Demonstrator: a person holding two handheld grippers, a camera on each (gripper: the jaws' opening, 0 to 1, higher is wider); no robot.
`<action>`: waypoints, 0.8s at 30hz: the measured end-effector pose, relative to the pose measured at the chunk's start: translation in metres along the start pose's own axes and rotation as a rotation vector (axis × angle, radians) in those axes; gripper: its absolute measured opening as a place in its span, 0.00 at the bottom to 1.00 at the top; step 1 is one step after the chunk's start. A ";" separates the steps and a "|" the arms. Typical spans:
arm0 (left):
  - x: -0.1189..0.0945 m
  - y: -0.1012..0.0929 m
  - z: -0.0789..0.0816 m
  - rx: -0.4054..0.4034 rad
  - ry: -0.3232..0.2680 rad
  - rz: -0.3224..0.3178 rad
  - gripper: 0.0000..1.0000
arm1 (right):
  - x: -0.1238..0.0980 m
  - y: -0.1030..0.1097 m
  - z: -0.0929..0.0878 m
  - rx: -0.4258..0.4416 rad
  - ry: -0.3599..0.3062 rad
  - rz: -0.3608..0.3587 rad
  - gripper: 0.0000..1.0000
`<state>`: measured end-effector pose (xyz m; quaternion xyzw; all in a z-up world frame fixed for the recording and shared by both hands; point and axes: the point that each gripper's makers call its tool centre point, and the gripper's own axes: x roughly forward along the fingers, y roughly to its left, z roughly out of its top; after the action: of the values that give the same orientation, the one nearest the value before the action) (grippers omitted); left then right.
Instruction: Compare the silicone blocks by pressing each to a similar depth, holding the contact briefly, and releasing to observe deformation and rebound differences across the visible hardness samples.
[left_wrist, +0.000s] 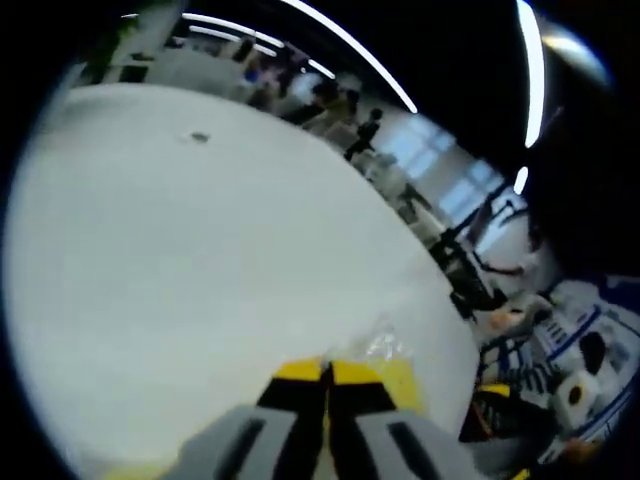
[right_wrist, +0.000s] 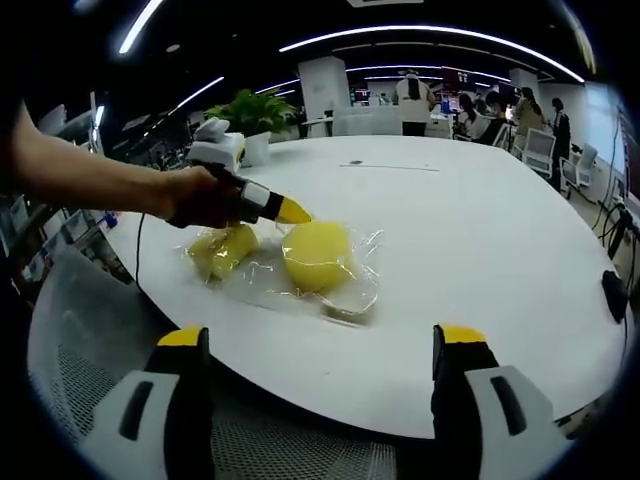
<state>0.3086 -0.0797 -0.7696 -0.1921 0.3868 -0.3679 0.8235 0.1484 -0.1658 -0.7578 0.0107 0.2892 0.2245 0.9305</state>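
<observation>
Two yellow silicone blocks lie on clear plastic wrap on the white table: a rounded one and a flatter one to its left. A hand holds my left gripper with its yellow-tipped jaws shut. Its tip sits at the upper left edge of the rounded block; I cannot tell if it touches. In the left gripper view the left gripper points down over a yellow block and the plastic wrap. My right gripper hangs back near the table's near edge, open and holding nothing.
A potted plant stands at the table's far left. A grey mesh chair sits below the near edge. A black object rests by the right edge. People sit and stand in the office behind.
</observation>
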 end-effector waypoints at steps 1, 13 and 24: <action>-0.002 -0.004 0.003 -0.006 -0.007 -0.010 0.00 | 0.000 0.000 0.000 0.000 -0.001 0.001 0.85; -0.032 -0.056 0.024 0.059 -0.061 -0.119 0.00 | -0.001 0.000 0.003 -0.001 -0.016 0.003 0.85; -0.065 -0.095 0.035 0.200 -0.081 -0.199 0.00 | -0.002 0.001 0.005 -0.003 -0.026 0.008 0.85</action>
<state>0.2639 -0.0918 -0.6585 -0.1610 0.2936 -0.4764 0.8129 0.1492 -0.1649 -0.7523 0.0133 0.2765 0.2288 0.9333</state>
